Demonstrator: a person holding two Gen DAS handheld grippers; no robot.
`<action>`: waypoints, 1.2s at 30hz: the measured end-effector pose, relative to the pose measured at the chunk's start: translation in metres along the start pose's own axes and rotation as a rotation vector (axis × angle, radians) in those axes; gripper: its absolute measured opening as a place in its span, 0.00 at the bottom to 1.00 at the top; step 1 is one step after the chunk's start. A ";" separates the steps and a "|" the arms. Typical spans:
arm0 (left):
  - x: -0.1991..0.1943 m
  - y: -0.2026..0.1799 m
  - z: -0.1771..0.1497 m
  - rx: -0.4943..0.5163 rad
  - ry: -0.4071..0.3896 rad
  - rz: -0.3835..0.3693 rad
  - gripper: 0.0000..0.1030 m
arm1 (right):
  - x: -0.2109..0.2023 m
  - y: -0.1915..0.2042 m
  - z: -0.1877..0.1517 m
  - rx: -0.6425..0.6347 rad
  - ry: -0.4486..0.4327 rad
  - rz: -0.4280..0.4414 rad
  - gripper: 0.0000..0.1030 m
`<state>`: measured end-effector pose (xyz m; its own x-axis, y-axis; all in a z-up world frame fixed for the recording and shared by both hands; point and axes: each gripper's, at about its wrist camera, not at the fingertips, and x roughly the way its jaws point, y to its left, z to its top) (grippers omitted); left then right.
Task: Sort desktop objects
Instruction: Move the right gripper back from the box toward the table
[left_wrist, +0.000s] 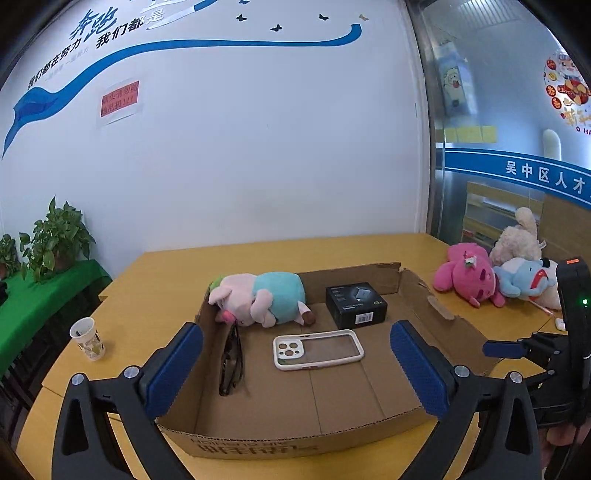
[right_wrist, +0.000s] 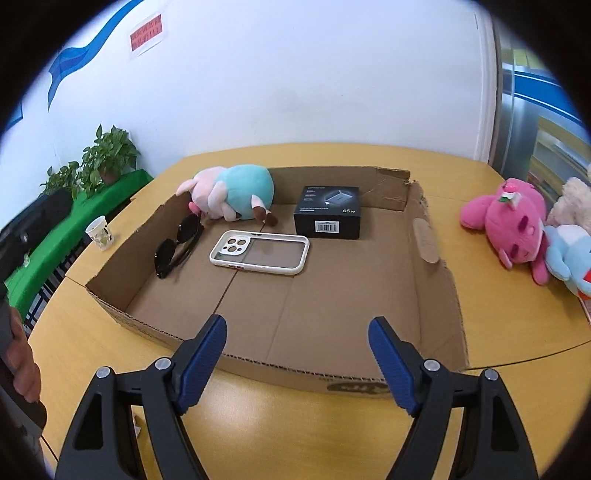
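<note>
A shallow cardboard box (left_wrist: 454, 328) (right_wrist: 439, 295) lies on the yellow table. In it are a pink-and-teal plush pig (left_wrist: 264, 299) (right_wrist: 232, 195), black sunglasses (left_wrist: 231, 365) (right_wrist: 177, 243), a white phone case (left_wrist: 317, 349) (right_wrist: 260, 251) and a black charger box (left_wrist: 356, 304) (right_wrist: 328, 216). My left gripper (left_wrist: 295, 373) is open and empty over the box's near end. My right gripper (right_wrist: 297, 354) is open and empty above the box's near wall; it also shows at the right of the left wrist view (left_wrist: 517, 349).
A pink plush (left_wrist: 467, 278) (right_wrist: 511, 221), a light blue plush (left_wrist: 524, 282) (right_wrist: 567, 254) and a cream plush (left_wrist: 517, 240) lie on the table to the right of the box. A paper cup (left_wrist: 88, 339) (right_wrist: 100, 232) stands left. Potted plants (left_wrist: 55, 240) sit on a green-covered side table.
</note>
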<state>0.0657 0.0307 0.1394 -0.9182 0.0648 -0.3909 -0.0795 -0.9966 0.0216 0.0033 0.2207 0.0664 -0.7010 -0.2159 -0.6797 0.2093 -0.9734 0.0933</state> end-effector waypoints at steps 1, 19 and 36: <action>-0.002 -0.001 -0.002 -0.010 0.004 -0.006 1.00 | -0.005 0.001 -0.002 -0.007 -0.002 -0.001 0.77; -0.009 -0.001 -0.018 -0.005 0.041 0.034 1.00 | -0.018 0.005 -0.015 -0.014 -0.014 -0.005 0.77; 0.008 0.007 -0.027 -0.040 0.098 0.019 1.00 | -0.014 0.006 -0.012 -0.026 -0.032 -0.028 0.77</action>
<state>0.0681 0.0226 0.1115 -0.8766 0.0428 -0.4792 -0.0453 -0.9990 -0.0065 0.0229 0.2189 0.0677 -0.7280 -0.1917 -0.6582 0.2066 -0.9768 0.0560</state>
